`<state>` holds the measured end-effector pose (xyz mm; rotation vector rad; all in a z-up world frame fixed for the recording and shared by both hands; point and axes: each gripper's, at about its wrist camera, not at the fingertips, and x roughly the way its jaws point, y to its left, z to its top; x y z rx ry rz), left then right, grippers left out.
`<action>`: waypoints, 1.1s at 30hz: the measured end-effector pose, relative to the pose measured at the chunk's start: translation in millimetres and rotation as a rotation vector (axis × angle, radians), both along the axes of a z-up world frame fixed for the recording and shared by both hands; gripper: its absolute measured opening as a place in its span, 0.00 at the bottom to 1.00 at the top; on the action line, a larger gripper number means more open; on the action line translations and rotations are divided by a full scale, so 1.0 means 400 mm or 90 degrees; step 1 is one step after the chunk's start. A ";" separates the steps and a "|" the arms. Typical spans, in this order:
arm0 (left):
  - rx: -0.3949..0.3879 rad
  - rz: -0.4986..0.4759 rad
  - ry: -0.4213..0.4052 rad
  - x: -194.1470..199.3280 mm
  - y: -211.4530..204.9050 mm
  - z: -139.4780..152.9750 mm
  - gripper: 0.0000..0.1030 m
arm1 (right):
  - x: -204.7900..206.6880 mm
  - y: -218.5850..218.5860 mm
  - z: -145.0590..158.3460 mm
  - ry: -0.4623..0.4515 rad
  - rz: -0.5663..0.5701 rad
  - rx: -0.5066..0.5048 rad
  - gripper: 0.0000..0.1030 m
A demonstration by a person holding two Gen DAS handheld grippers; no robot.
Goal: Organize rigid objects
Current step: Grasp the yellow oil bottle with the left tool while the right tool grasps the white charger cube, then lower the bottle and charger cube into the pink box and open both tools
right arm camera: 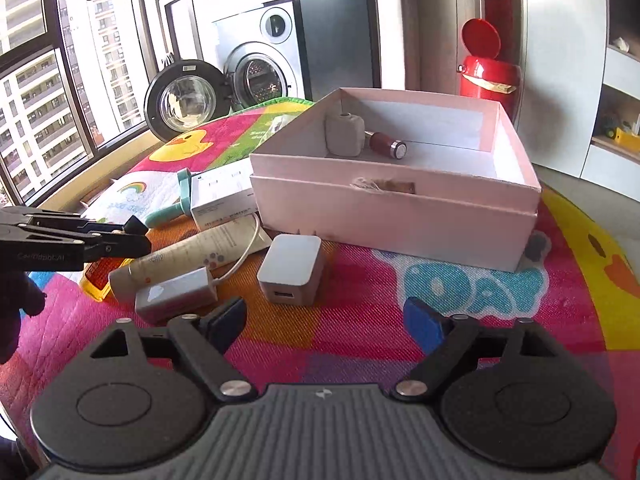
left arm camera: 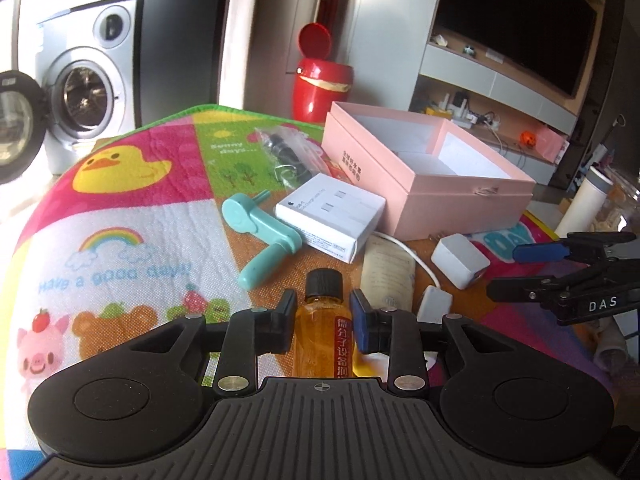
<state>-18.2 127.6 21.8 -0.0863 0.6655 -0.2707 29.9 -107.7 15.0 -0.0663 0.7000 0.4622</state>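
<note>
My left gripper [left arm camera: 323,312] is shut on a small amber bottle [left arm camera: 322,330] with a black cap and a red label, low over the mat. It shows from the side in the right wrist view [right arm camera: 132,232]. My right gripper [right arm camera: 324,320] is open and empty, just in front of a white charger cube [right arm camera: 291,268]. The open pink box [right arm camera: 396,204] stands behind it and holds a grey block [right arm camera: 344,136] and a red cylinder [right arm camera: 387,145]. A beige tube [right arm camera: 192,254], a small white adapter with cable [right arm camera: 174,296], a white carton [left arm camera: 330,214] and a teal handle [left arm camera: 260,236] lie on the mat.
A colourful play mat [left arm camera: 120,216] covers the table. A plastic bag with dark parts [left arm camera: 286,154] lies behind the carton. A red bin [left arm camera: 320,80] and a washing machine with its door open [left arm camera: 84,92] stand beyond the table. A white flask [left arm camera: 586,200] is at the right.
</note>
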 end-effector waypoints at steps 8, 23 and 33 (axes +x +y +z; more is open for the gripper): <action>0.010 -0.009 -0.076 -0.120 -0.012 0.069 0.31 | 0.049 0.076 0.010 0.010 0.032 -0.063 0.31; -0.001 -0.121 -0.183 -0.047 -0.220 0.245 0.31 | -0.225 -0.165 0.170 -0.124 -0.014 -0.033 0.31; -0.022 -0.037 -0.116 0.318 -0.353 0.159 0.31 | -0.187 -0.232 0.120 -0.111 -0.043 0.001 0.31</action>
